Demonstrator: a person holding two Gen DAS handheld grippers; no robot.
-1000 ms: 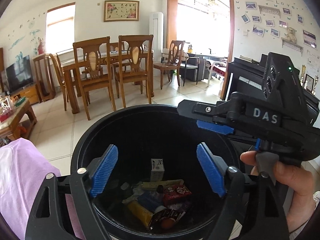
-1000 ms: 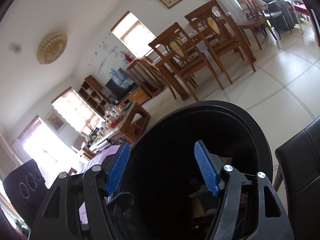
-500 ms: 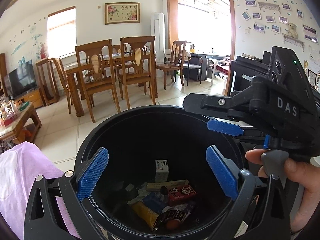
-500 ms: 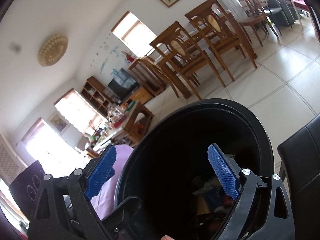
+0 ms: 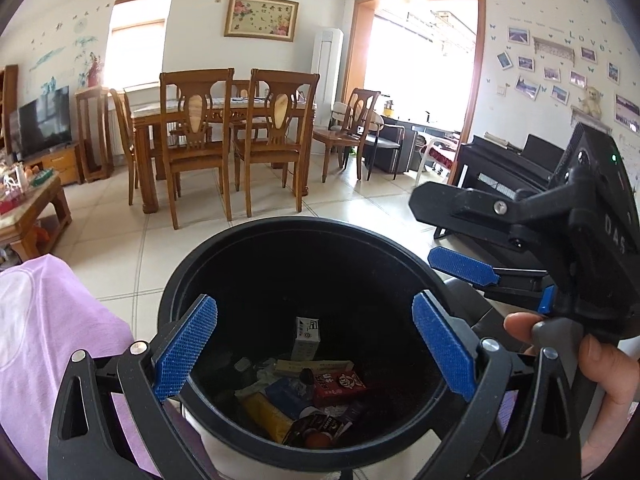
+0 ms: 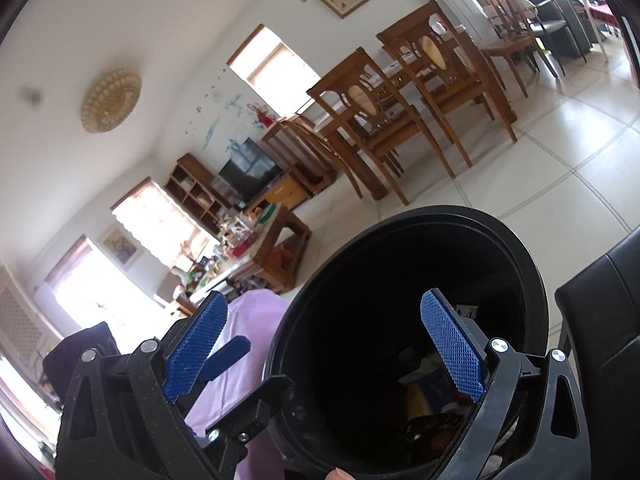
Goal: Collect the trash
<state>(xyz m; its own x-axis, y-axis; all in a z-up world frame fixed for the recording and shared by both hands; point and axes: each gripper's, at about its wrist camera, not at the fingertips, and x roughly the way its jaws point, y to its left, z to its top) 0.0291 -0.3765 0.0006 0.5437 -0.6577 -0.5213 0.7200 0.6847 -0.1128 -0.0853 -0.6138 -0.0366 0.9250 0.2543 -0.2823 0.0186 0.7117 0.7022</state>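
Left tool (image 5: 314,360) agape, over trash bin (image 5: 240,240)

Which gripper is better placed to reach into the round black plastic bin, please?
Left: the left gripper, open, sits centred over the bin, aimed at the wrappers; the right gripper, jaws opening, straddles its rim.

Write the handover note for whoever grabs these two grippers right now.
Left gripper: open, empty, over the bin mouth.
Right gripper: jaws opening, nothing between them, at the black bin rim.
Trash: wrappers, small boxes and a yellow packet lie at the bottom of the bin.
Done: that trash is in the bin.
Left: no loose trash shows in either view; look around the room before stopping.
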